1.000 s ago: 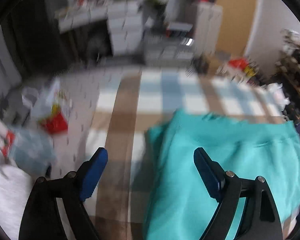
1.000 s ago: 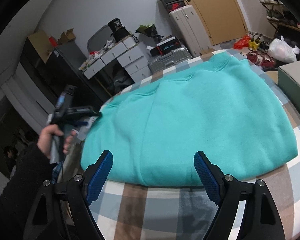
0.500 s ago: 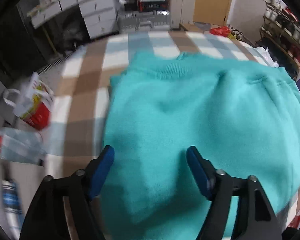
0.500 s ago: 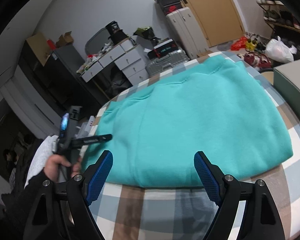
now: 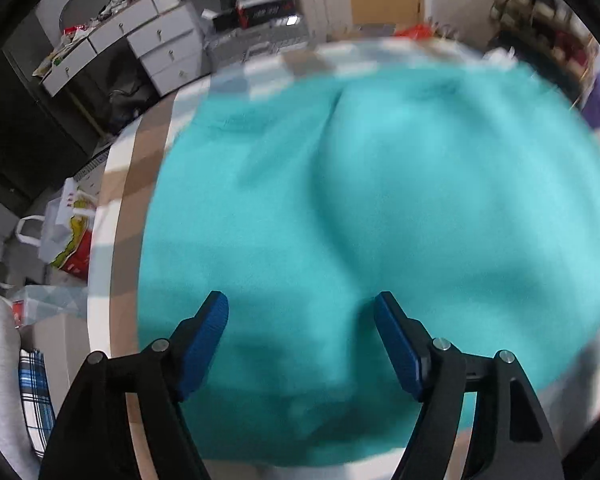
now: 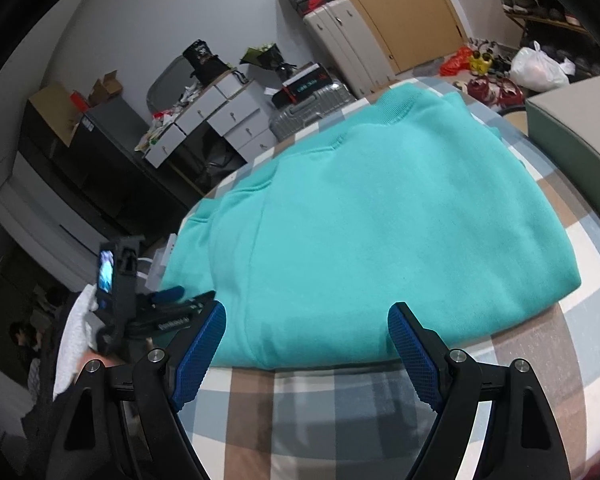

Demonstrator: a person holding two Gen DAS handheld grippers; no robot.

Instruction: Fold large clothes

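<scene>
A turquoise sweatshirt (image 6: 380,216) lies folded flat on a checked bedspread (image 6: 380,412). It fills the left wrist view (image 5: 380,208), blurred by motion. My left gripper (image 5: 302,320) is open and empty, hovering just above the sweatshirt's near left part. It also shows in the right wrist view (image 6: 176,300) at the sweatshirt's left edge, held in a hand. My right gripper (image 6: 306,332) is open and empty, above the sweatshirt's near edge.
A drawer unit (image 6: 216,116) and suitcases (image 6: 348,52) stand beyond the bed. A grey-green box (image 6: 572,128) sits at the bed's right. Bags (image 5: 68,232) lie on the floor to the left. Shoes and a white bag (image 6: 540,66) are by the door.
My left gripper has swung from the bed's left edge over onto the sweatshirt and moved closer to it. My right gripper has held nearly still.
</scene>
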